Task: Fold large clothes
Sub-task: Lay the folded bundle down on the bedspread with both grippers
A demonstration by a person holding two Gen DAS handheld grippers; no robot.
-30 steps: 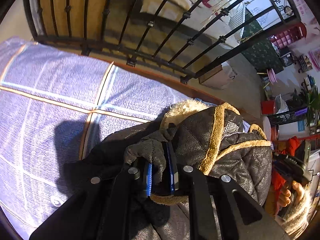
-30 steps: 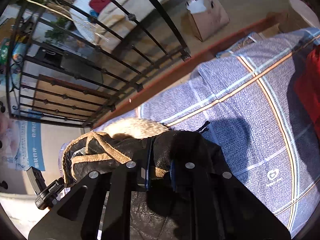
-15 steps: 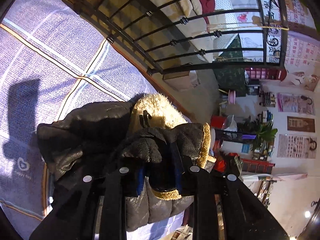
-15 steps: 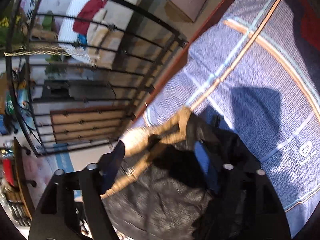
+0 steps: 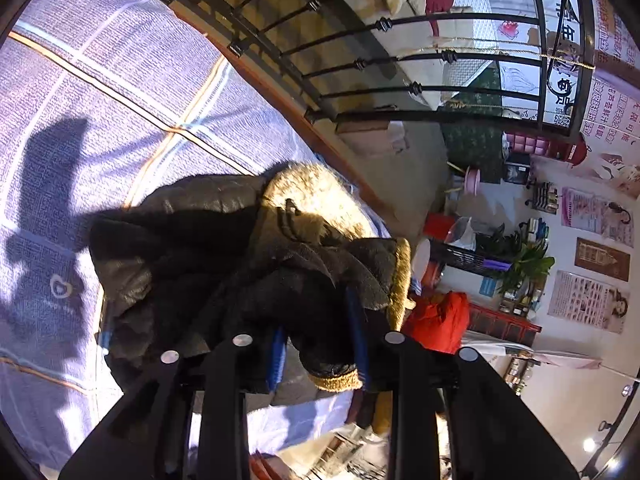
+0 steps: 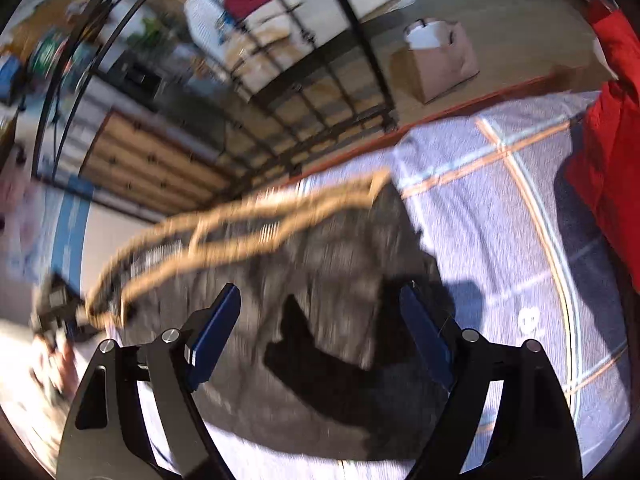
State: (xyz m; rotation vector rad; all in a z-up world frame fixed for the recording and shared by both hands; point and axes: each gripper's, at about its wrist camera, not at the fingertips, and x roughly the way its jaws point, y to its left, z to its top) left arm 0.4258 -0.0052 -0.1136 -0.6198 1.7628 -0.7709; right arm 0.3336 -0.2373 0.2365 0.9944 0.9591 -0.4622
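Note:
A dark quilted jacket [image 5: 192,248] with tan trim and a furry collar [image 5: 316,200] lies bunched on the blue checked bedspread [image 5: 100,92]. My left gripper [image 5: 320,336] is shut on a fold of the jacket near its tan cuff. In the right wrist view the jacket [image 6: 320,280] lies spread and blurred under my right gripper [image 6: 320,320], which is open and empty just above it.
A black metal railing [image 5: 360,64] runs along the bed's far edge, with the wooden floor beyond. A red garment [image 6: 612,152] lies at the bed's right. A cardboard box [image 6: 436,64] stands on the floor. The other gripper and hand [image 6: 52,320] show at far left.
My right gripper has let go of the jacket and opened wide. The jacket has dropped flatter onto the bedspread. My left gripper still holds its fold and has swung round.

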